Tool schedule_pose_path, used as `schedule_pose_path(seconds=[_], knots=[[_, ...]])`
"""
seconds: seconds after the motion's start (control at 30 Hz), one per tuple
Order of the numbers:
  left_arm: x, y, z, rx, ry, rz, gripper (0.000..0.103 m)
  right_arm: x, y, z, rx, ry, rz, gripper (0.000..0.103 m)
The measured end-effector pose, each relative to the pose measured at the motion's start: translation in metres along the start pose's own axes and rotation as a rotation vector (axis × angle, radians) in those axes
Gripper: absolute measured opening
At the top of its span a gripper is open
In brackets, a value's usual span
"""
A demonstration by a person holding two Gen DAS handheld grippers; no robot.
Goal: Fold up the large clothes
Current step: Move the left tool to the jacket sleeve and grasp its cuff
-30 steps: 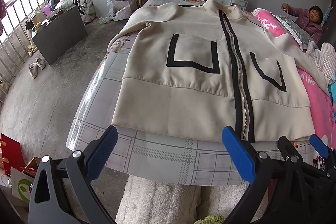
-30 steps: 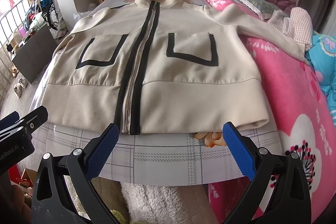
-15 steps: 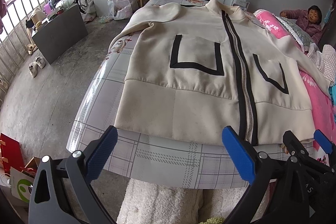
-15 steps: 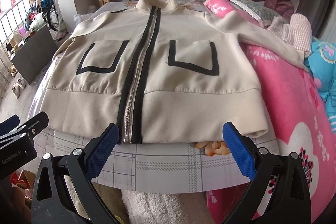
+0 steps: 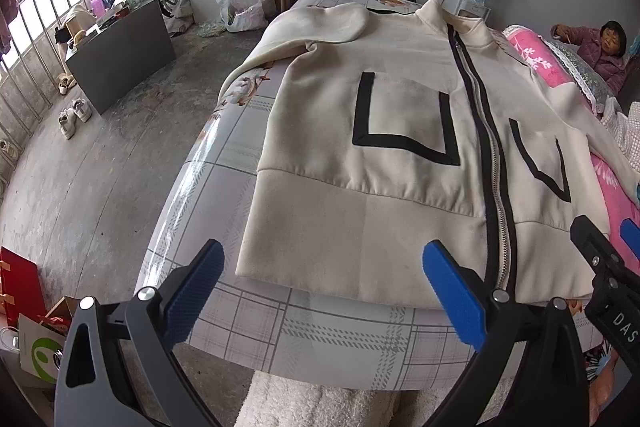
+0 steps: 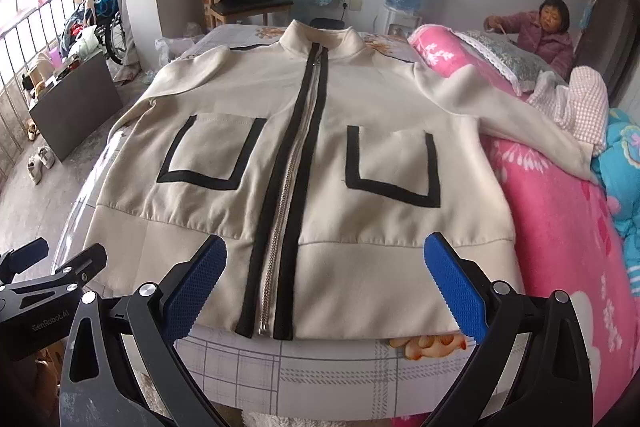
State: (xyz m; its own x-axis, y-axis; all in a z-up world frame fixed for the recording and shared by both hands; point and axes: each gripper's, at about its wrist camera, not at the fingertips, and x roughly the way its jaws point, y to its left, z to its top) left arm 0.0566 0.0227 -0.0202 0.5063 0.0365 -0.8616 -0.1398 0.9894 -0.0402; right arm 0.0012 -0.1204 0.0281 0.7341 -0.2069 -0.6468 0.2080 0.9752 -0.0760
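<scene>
Both fingers spread, jacket (image 6: 320, 163) flat just beyond them

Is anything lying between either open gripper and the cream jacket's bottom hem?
Nothing visible. The cream zip-up jacket with black trim lies flat on the grey checked bedsheet; only bare sheet separates its hem from the left gripper and right gripper, both open.

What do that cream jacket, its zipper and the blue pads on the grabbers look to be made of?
The jacket looks like a soft, matte knit or fleece-like fabric: no shine, gentle puckers at the seams. Its zipper seems metal, since the teeth glint silver, flanked by flat black trim. The blue pads appear to be rubber or plastic with a fine dotted grip texture; which one, the pictures do not tell.
</scene>
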Motion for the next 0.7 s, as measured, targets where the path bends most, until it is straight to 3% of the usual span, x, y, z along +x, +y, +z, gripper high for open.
schedule_pose_path(seconds=[0.53, 0.7], knots=[[0.041, 0.022, 0.036, -0.037, 0.035, 0.067, 0.098, 0.052, 0.05, 0.064, -0.127, -0.049, 0.117, 0.095], [0.05, 0.033, 0.053, -0.043, -0.003, 0.071, 0.098, 0.085, 0.072, 0.08, -0.167, -0.017, 0.194, 0.095]])
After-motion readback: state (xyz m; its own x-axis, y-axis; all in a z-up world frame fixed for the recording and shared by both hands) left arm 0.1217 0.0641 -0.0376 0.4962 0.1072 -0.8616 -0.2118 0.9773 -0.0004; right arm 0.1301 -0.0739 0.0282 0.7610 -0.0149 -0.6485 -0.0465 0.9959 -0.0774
